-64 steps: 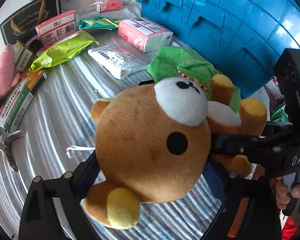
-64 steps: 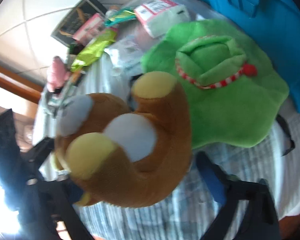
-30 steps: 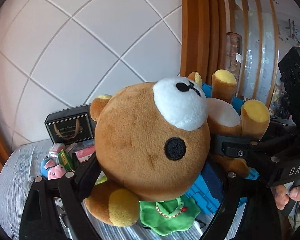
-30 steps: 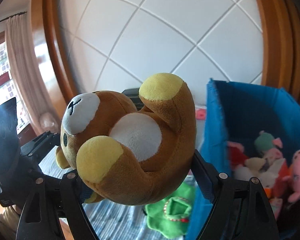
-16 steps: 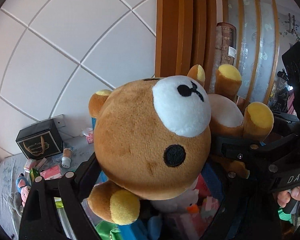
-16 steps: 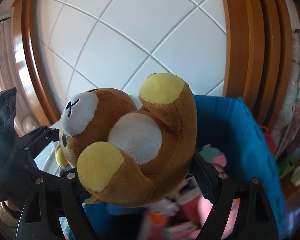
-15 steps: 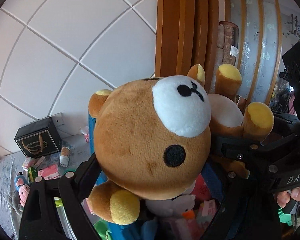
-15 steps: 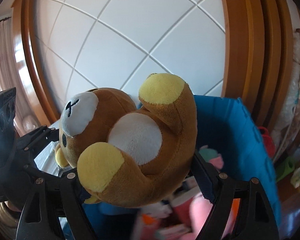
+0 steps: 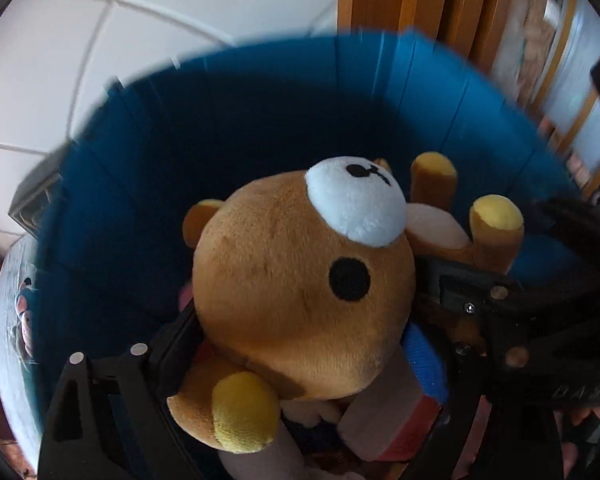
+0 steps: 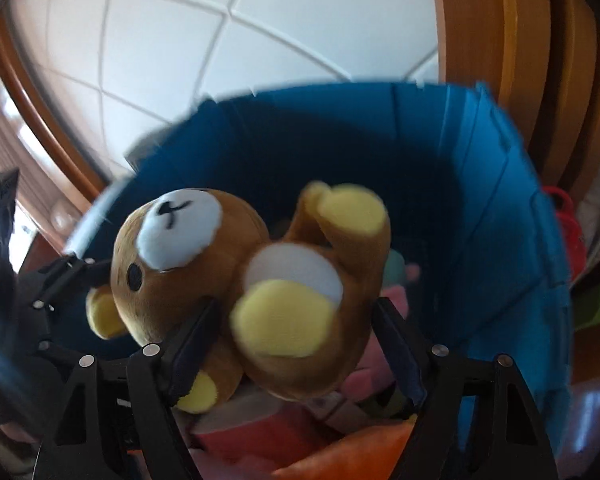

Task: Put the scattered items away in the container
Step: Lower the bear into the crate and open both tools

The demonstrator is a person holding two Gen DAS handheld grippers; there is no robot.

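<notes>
A brown plush bear with a white muzzle and yellow paws hangs inside the mouth of the blue bin. My left gripper is shut on its head. My right gripper is shut on its body, legs up. The bin's blue wall rings the bear in both views. Soft toys and packets lie in the bin below the bear, partly hidden by it.
A pink packet and an orange item lie in the bin under the bear. A black box stands outside the bin at left. White tiled wall and a wooden frame are behind.
Both grippers have lowered the bear from above the bin rim down into the bin's opening. The views have tipped downward into the bin.
</notes>
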